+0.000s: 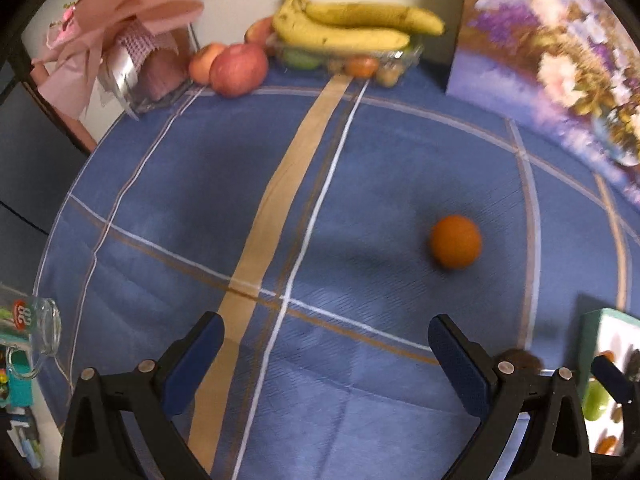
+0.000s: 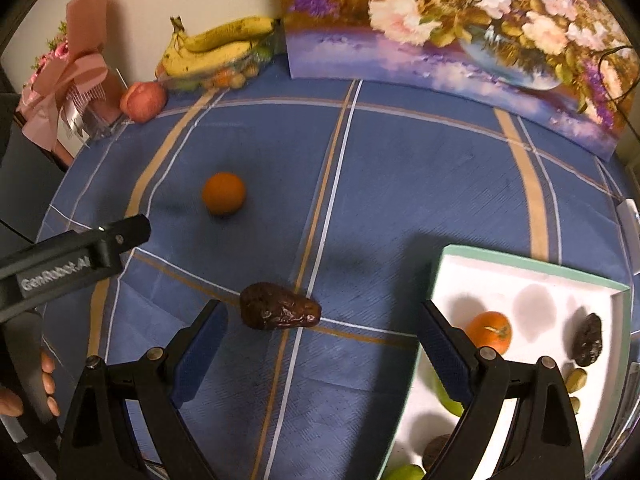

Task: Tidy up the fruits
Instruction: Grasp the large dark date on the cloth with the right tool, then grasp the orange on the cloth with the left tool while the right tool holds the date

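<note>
An orange [image 1: 455,241] [image 2: 223,193] lies loose on the blue checked tablecloth [image 1: 200,208], ahead and to the right of my open left gripper [image 1: 326,330]. A dark wrinkled date [image 2: 279,306] rests on the cloth just ahead of my open right gripper [image 2: 324,316], nearer its left finger. To the right stands a white box with a green rim [image 2: 532,268] holding a persimmon [image 2: 490,331], another date [image 2: 587,339] and green fruit. The left gripper's body [image 2: 76,258] shows in the right wrist view, held by a hand [image 2: 48,384].
Bananas [image 1: 352,26] lie on a clear tray of small fruit at the far wall, with apples [image 1: 238,69] beside it. A pink gift bouquet [image 1: 120,36] stands at the far left, a flower painting [image 2: 460,28] leans at the back right, and a glass mug [image 1: 36,332] sits at the left edge.
</note>
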`<state>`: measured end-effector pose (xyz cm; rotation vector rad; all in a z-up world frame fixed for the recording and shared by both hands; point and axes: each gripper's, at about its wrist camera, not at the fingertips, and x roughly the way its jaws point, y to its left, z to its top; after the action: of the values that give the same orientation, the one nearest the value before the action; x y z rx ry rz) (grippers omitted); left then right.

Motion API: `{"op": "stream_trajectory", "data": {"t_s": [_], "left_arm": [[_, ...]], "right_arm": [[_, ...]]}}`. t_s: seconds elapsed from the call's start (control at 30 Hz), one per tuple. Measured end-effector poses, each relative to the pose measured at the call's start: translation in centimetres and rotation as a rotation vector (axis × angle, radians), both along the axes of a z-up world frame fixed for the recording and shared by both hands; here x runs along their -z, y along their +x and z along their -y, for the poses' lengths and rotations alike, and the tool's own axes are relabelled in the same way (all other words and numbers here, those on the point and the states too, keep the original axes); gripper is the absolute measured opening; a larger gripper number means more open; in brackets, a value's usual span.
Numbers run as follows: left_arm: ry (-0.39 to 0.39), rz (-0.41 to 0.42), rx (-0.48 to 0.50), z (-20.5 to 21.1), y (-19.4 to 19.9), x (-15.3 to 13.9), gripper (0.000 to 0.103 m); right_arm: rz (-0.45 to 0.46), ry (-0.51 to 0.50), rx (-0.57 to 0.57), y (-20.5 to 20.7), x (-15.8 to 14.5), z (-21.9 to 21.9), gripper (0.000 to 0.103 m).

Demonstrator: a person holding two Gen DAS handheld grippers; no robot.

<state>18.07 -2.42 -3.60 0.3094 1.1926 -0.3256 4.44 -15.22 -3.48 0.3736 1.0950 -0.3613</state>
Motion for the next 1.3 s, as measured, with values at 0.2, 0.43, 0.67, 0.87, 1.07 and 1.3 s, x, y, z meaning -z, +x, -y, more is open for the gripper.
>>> {"op": "stream_trajectory", "data": {"t_s": [0.2,0.43,0.67,0.87,1.07,1.3], "left_arm": [[-0.025,-0.006,-0.031,-0.9,0.4,0.5,0.103],[-0.063,-0.021,-0.044,-1.0,0.9,0.3,0.103],[-0.088,-0.034,-0.05,-1.1,1.0,0.2,0.103],[-0.103,-0.041,-0.051,-1.0,0.9,0.1,0.103],[-0.123,-0.053,-0.062,-0.9,1.0,0.0,0.103],[-0.165,-0.071,-0.061,0.1,1.0,0.2,0.092]], "right_arm": [[-0.033,0.023,-0.007,0.7,1.8,-0.4,0.094],[-0.03,0.039,-0.012,1.5,2.9,-0.9,0.092],[-0.03,0.037,-0.033,1.9,3.0,-1.5,0.067],[-0.025,0.052,-0.032,2.0,3.0,-1.4,0.063],[-0.014,0.064,-0.037,2.2,2.9,-1.5,0.058],[0.032,0.058,-0.007,1.5,1.2,-0.4,0.058]]}}
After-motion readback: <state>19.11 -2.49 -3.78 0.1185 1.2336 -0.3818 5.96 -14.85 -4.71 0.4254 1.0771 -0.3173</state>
